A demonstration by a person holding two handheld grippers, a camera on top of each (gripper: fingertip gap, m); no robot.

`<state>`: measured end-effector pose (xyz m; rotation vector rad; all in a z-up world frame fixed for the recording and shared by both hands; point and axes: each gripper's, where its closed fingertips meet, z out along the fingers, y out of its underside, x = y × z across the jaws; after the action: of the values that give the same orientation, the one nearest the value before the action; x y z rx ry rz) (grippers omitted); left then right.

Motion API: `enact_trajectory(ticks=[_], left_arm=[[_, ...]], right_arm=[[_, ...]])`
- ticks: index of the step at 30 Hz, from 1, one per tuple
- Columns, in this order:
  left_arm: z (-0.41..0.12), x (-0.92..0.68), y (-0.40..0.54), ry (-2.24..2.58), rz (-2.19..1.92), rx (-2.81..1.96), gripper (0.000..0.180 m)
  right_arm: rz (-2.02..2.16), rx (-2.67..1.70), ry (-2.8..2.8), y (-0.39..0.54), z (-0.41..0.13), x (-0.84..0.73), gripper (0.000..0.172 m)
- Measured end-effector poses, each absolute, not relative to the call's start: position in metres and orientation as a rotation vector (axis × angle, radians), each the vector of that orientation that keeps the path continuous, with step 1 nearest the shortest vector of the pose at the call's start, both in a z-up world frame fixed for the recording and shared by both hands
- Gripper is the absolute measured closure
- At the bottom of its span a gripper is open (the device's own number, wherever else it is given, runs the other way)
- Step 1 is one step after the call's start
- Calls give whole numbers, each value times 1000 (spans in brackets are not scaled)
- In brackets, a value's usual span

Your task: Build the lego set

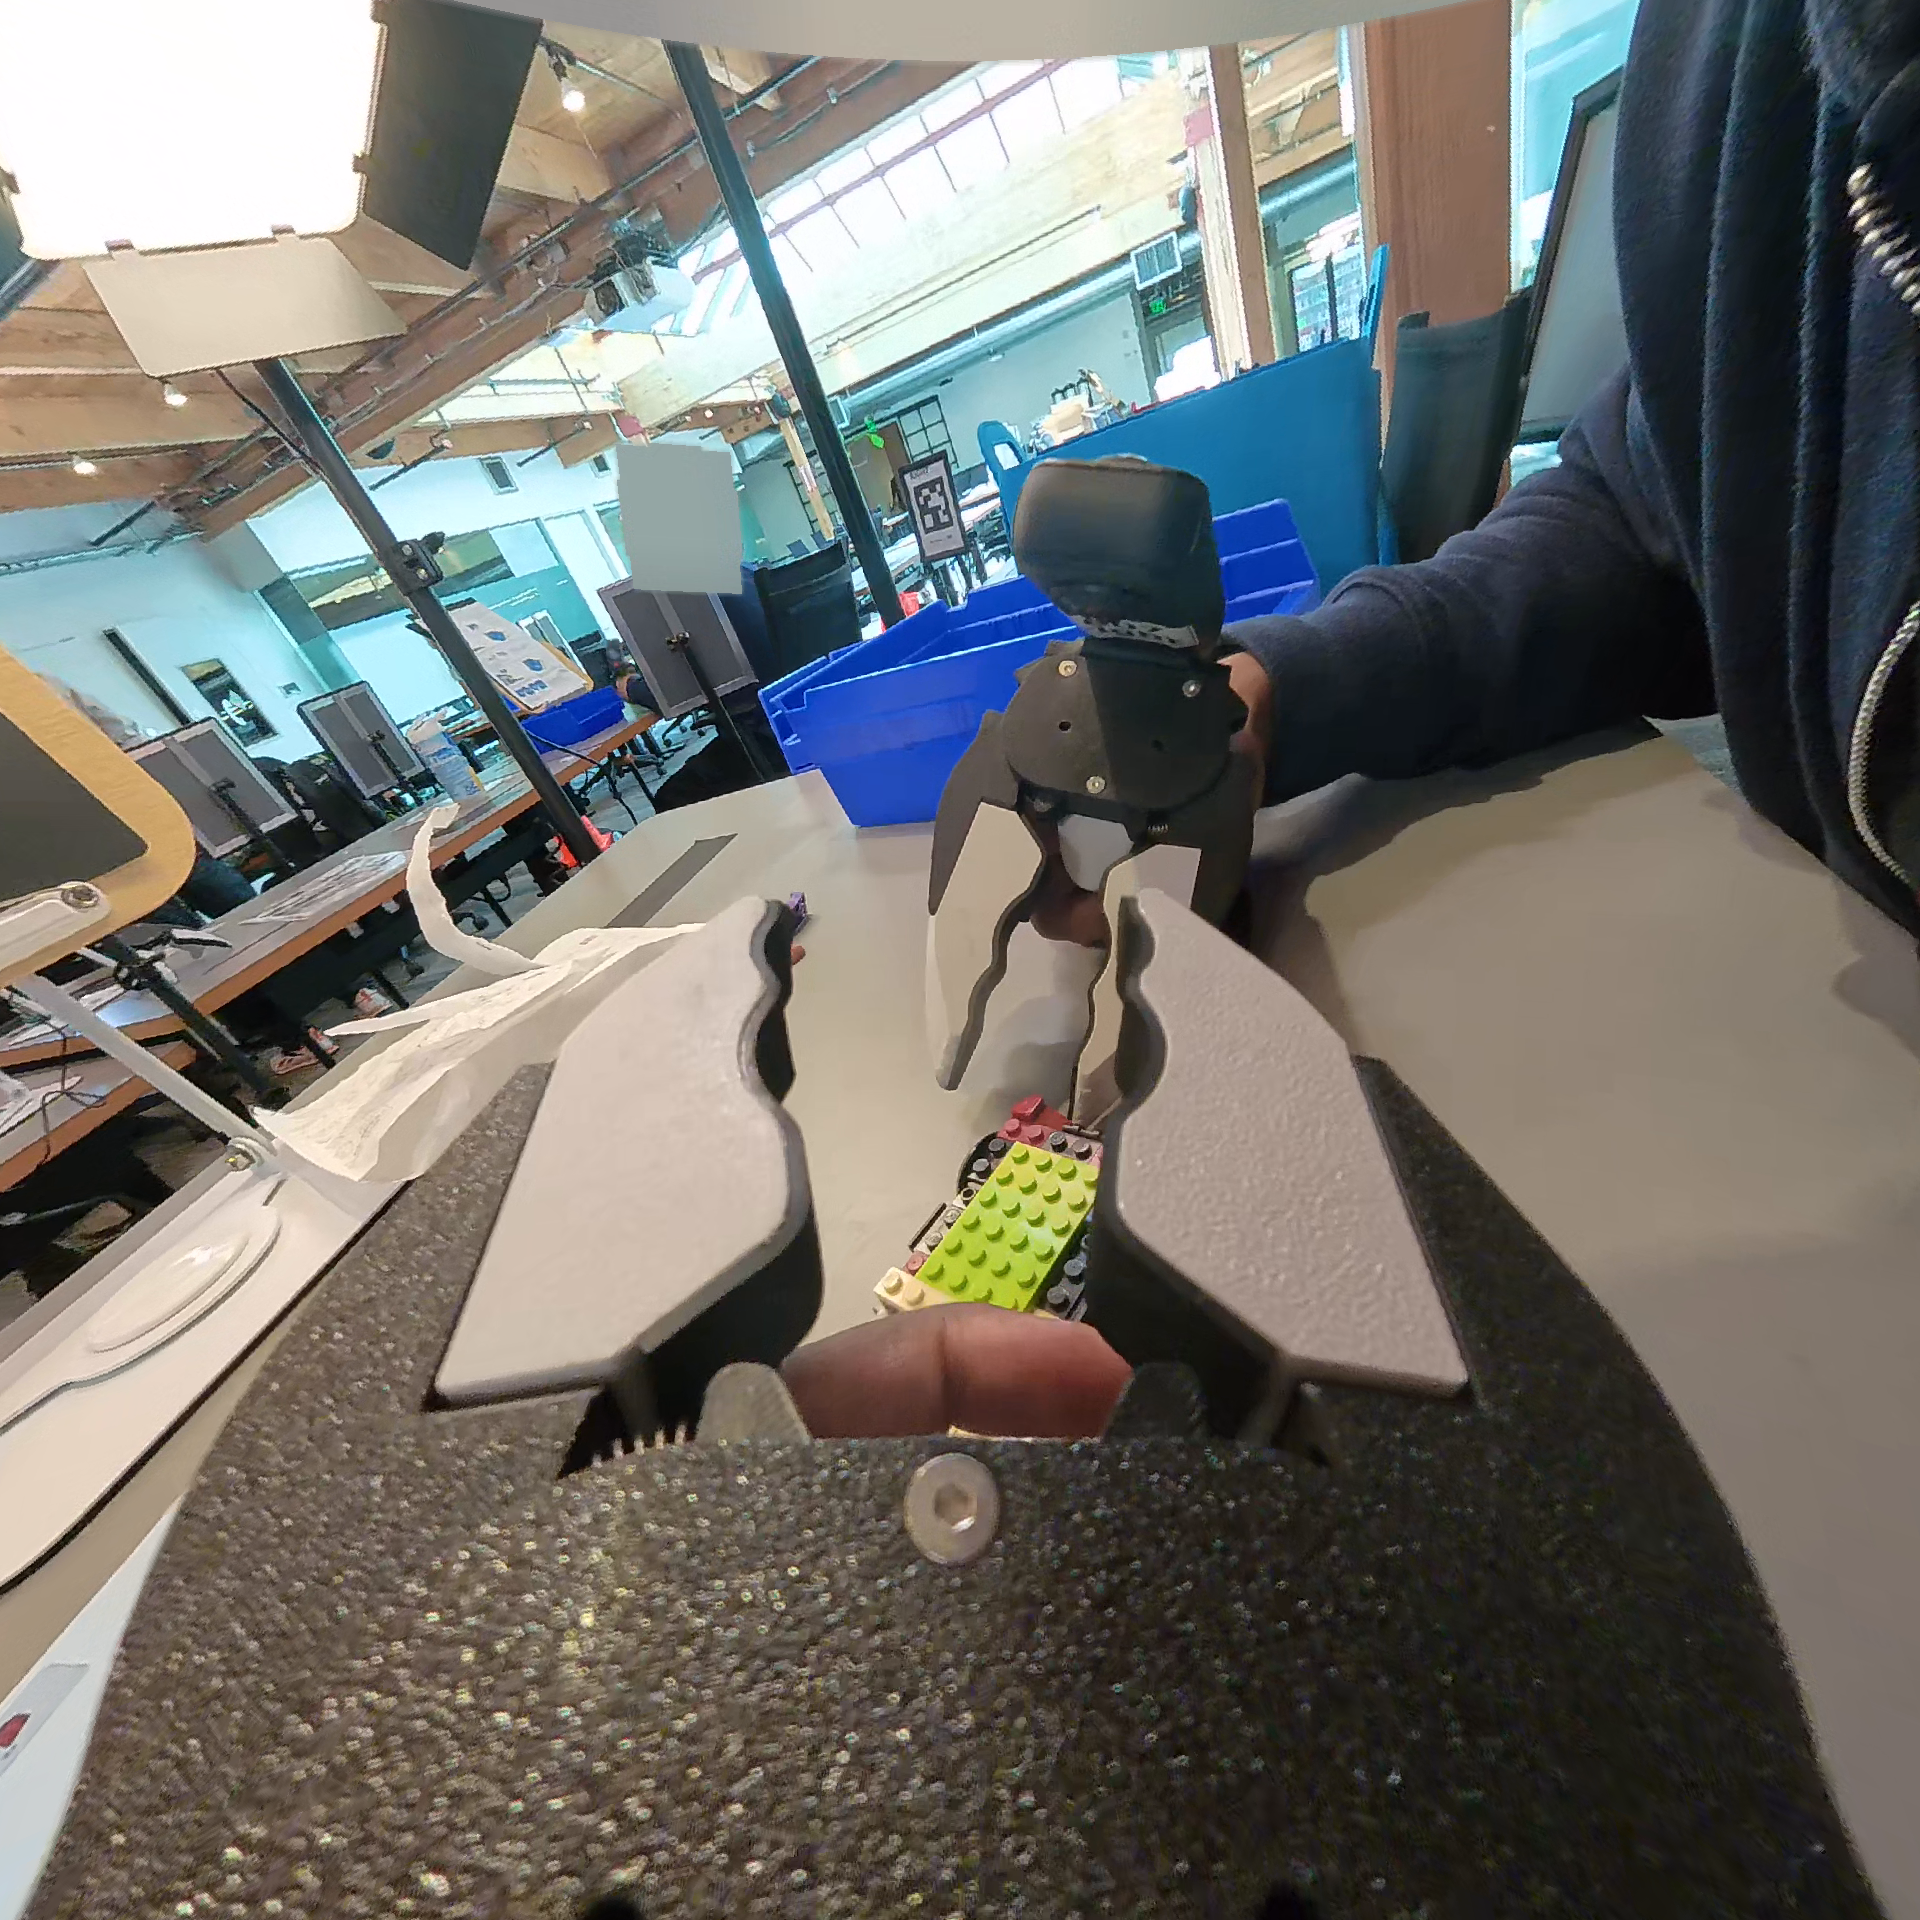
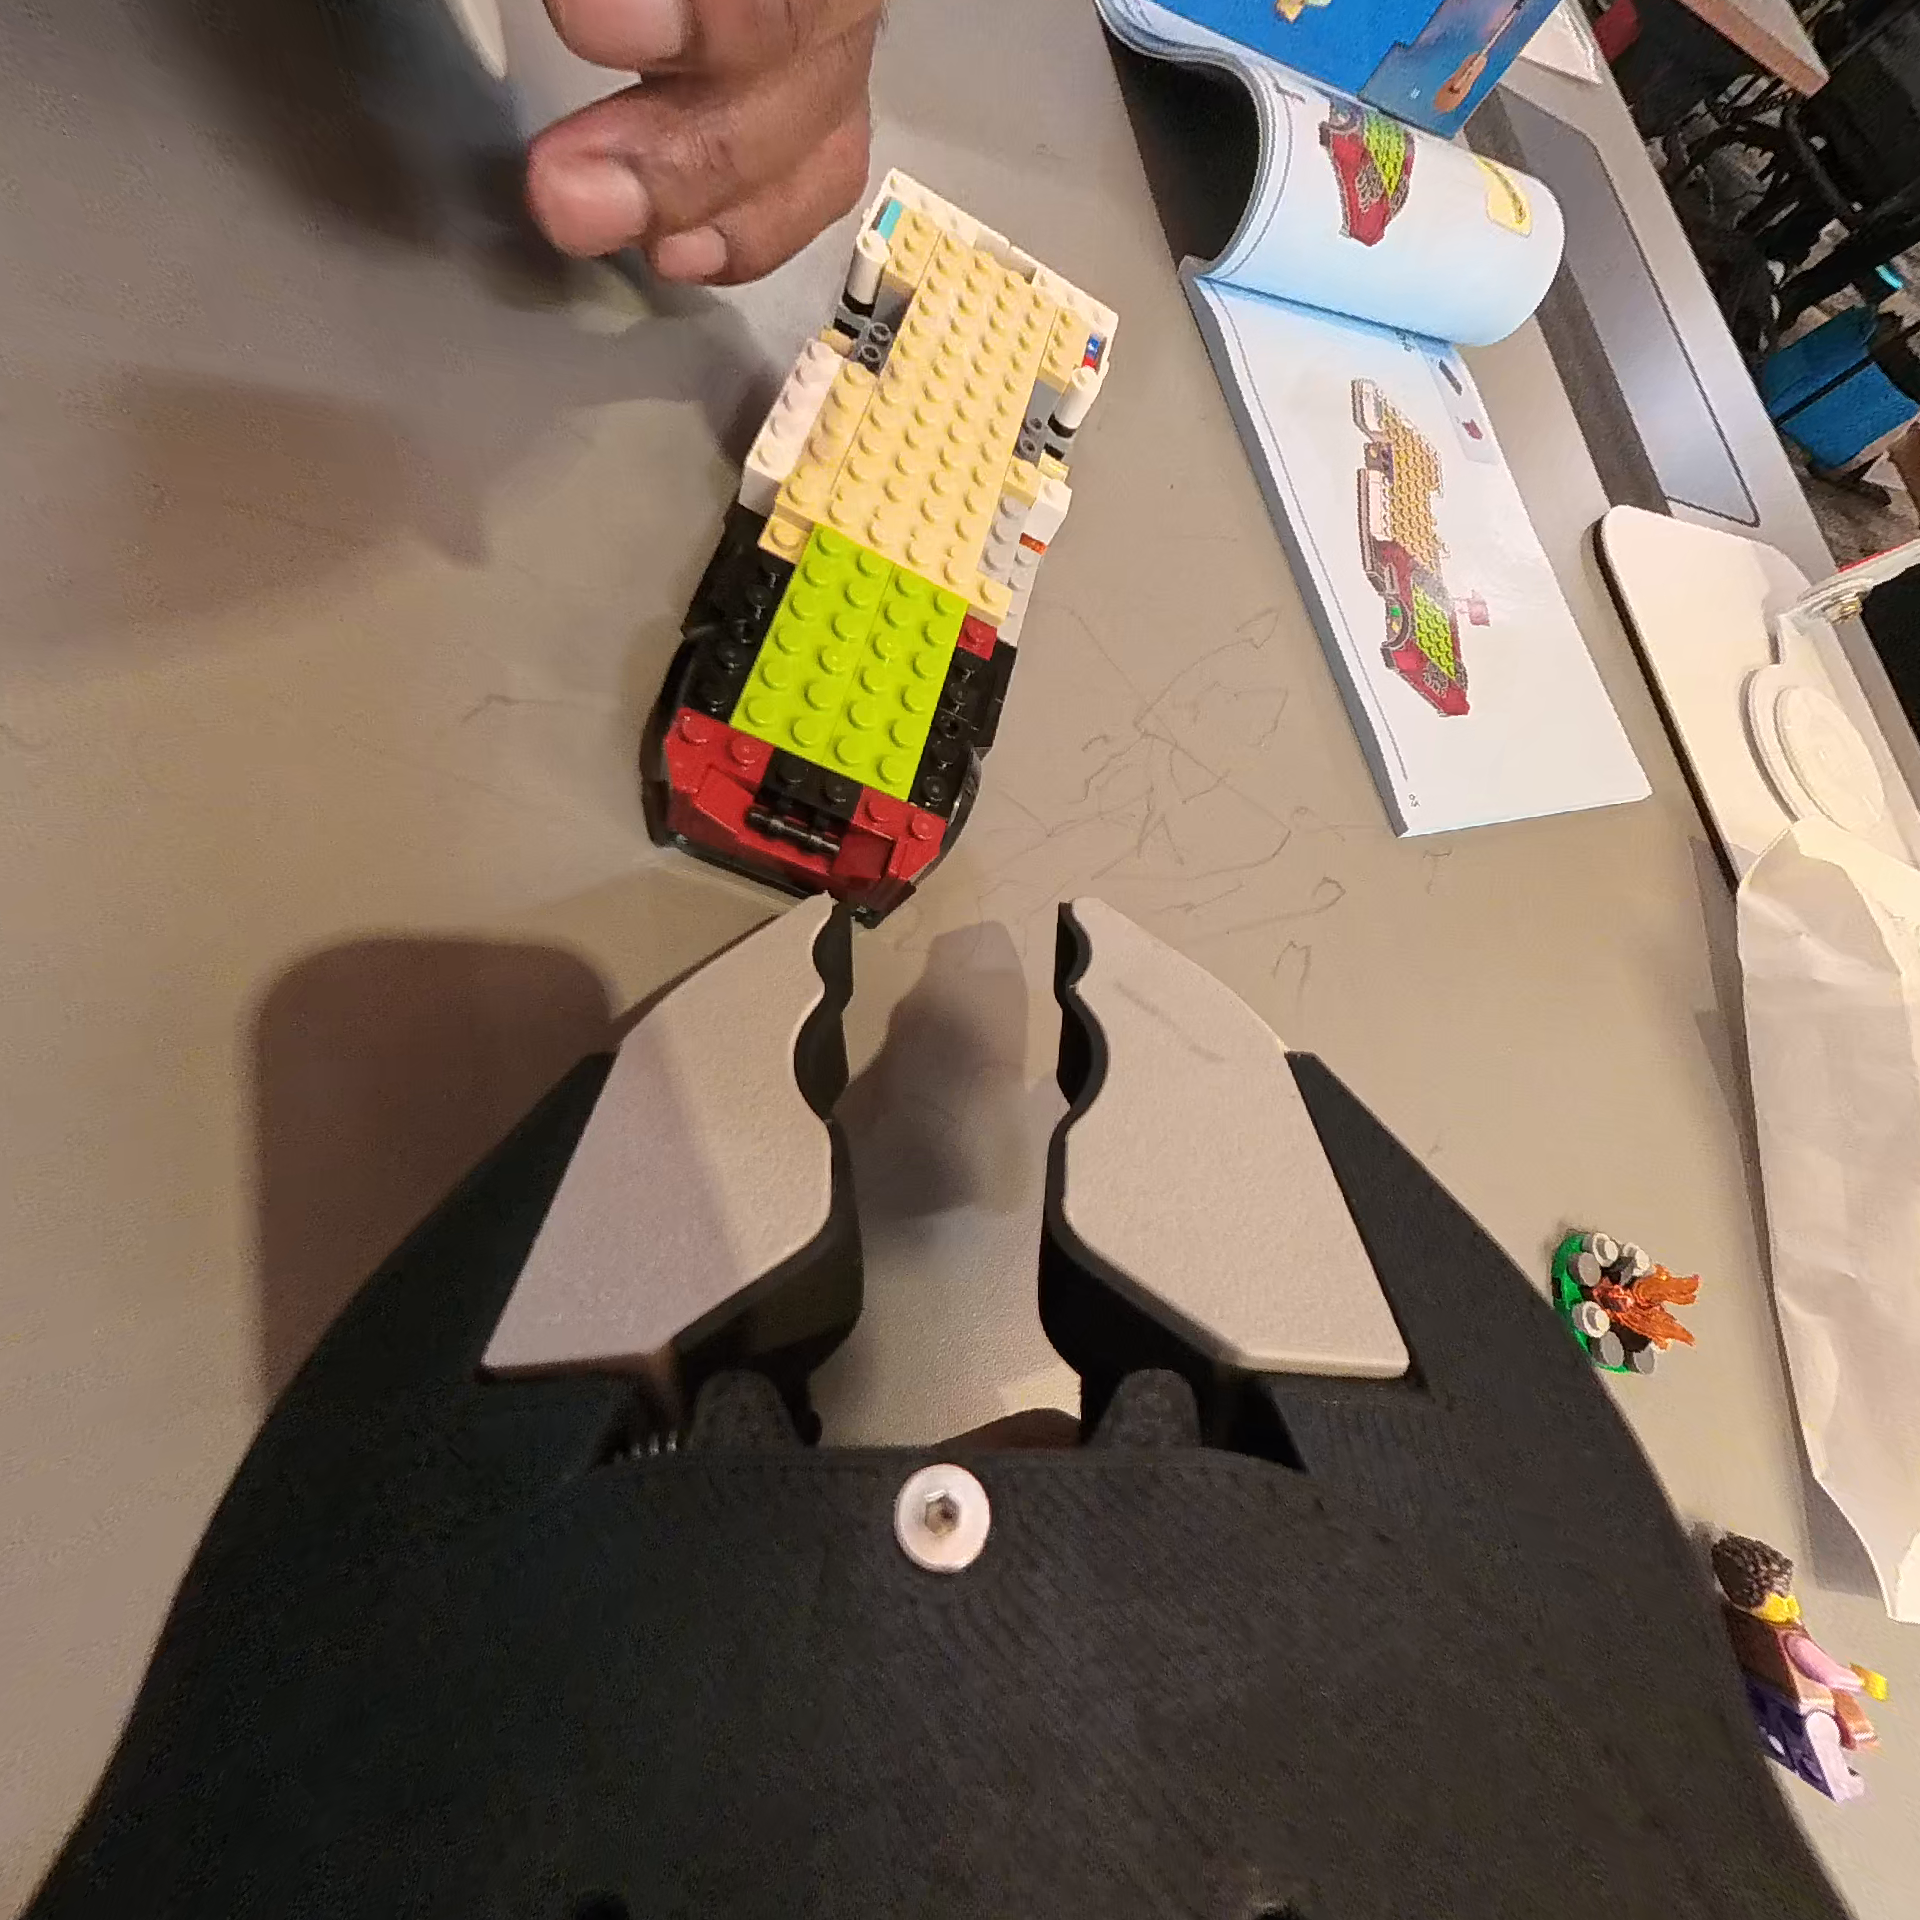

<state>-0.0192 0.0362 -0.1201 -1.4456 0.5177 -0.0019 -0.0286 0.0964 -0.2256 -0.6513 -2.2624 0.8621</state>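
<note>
The grey table (image 2: 312, 520) carries all items. Stacked blue bins (image 1: 914, 717) stand at its far edge in the left wrist view. An open instruction booklet (image 2: 1455, 582) lies to the right of the brick-built vehicle (image 2: 883, 540), which rests flat on the table; its body is tan at the far end, lime green in the middle and dark red at the near end. The left gripper (image 1: 956, 914) is raised above the table with its jaws wide apart and nothing between them; the vehicle lies below it. The right gripper (image 2: 940, 914) points down at the table, jaws apart and bare, with its left fingertip (image 2: 810, 920) just beside the vehicle's red end; whether they touch cannot be determined. A white paper bag (image 2: 1849, 1143) lies at the right edge. A small campfire model (image 2: 1621, 1299) and a minifigure (image 2: 1797, 1662) sit on the table to the right of the right gripper.
</note>
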Motion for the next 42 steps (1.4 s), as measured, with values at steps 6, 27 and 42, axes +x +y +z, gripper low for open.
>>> enact_trajectory(ticks=[6,27,42], left_arm=[[-130,-21,40,558,78,-1489,121],[-150,-26,47,621,217,-1579,121],[-151,-28,49,615,228,-1593,122]], right_arm=[[862,-651,-2262,97,-226,-28,135],[862,-649,-2263,96,-226,-28,135],[862,-650,-2264,96,-226,-28,135]])
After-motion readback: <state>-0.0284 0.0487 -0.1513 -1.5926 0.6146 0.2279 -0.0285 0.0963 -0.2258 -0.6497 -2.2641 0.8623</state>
